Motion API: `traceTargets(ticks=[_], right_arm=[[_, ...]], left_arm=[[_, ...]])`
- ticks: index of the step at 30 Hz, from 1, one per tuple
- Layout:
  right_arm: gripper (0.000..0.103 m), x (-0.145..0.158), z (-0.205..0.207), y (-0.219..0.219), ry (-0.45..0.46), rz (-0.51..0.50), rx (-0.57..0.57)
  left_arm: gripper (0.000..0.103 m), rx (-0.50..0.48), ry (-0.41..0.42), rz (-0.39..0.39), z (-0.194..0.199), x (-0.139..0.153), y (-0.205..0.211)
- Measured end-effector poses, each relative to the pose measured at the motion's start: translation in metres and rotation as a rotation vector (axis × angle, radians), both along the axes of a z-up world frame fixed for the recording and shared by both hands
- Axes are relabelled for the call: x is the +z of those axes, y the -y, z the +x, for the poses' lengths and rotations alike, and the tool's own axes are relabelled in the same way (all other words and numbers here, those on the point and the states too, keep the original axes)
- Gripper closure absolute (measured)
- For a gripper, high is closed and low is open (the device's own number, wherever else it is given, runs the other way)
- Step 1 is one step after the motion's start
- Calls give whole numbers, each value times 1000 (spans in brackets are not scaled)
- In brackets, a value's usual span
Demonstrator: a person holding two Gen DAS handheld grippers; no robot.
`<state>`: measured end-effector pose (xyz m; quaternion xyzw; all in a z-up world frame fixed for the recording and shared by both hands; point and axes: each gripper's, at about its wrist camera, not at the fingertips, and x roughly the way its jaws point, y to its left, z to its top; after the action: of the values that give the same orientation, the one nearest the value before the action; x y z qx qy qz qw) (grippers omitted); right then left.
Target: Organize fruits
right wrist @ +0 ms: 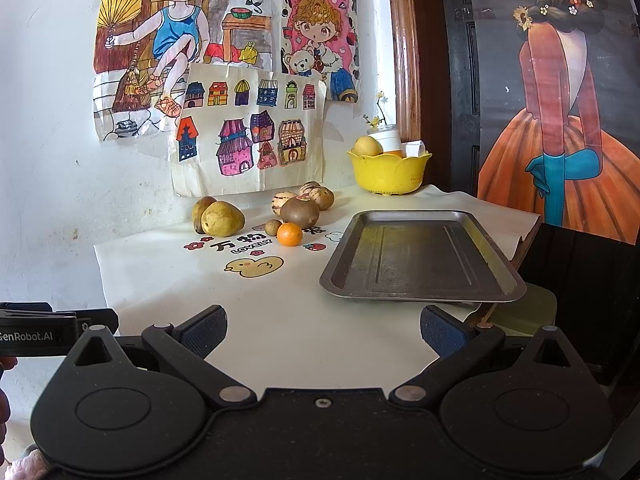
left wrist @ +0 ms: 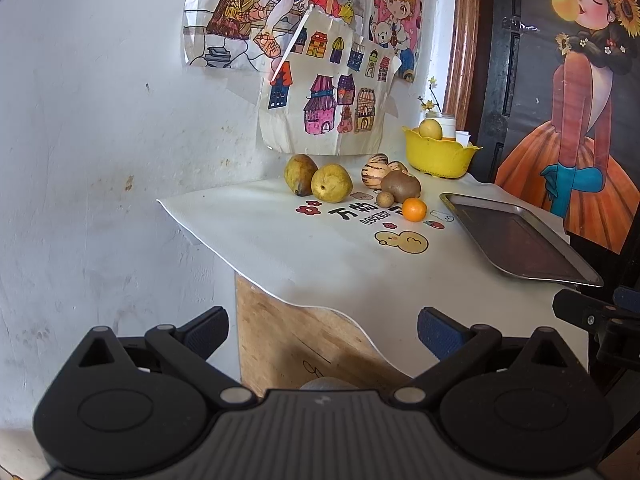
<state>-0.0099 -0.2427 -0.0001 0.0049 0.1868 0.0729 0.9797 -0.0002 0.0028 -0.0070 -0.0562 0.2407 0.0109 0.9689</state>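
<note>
Nothing is sorted yet: the metal tray [right wrist: 420, 258] lies empty, the loose fruits [right wrist: 296, 212] sit mid-frame on the desk [right wrist: 280, 320], both tongs (left tongs [left wrist: 323, 334], right tongs [right wrist: 323, 332]) gape empty.

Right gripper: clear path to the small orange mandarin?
Probably yes. The right gripper is open and empty, the small orange mandarin sits at the front of the fruit cluster, and only bare white cloth lies between. The metal tray stays off to the right.

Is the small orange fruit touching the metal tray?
Apart. In the right wrist view, bare white cloth shows plainly between the small orange fruit and the metal tray; the left wrist view shows this gap too.
</note>
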Motion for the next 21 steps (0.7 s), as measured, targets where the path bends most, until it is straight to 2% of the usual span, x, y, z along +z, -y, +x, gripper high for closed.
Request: traceTargets(ticks=[19,21], right_arm=[[0,4,10,0,-15,-10,2],[0,-4,13,0,-20,-8,4]], left_arm=[[0,1,-30,-9,5,-7,-1],[0,8,-35,-7,8,-5,-1]])
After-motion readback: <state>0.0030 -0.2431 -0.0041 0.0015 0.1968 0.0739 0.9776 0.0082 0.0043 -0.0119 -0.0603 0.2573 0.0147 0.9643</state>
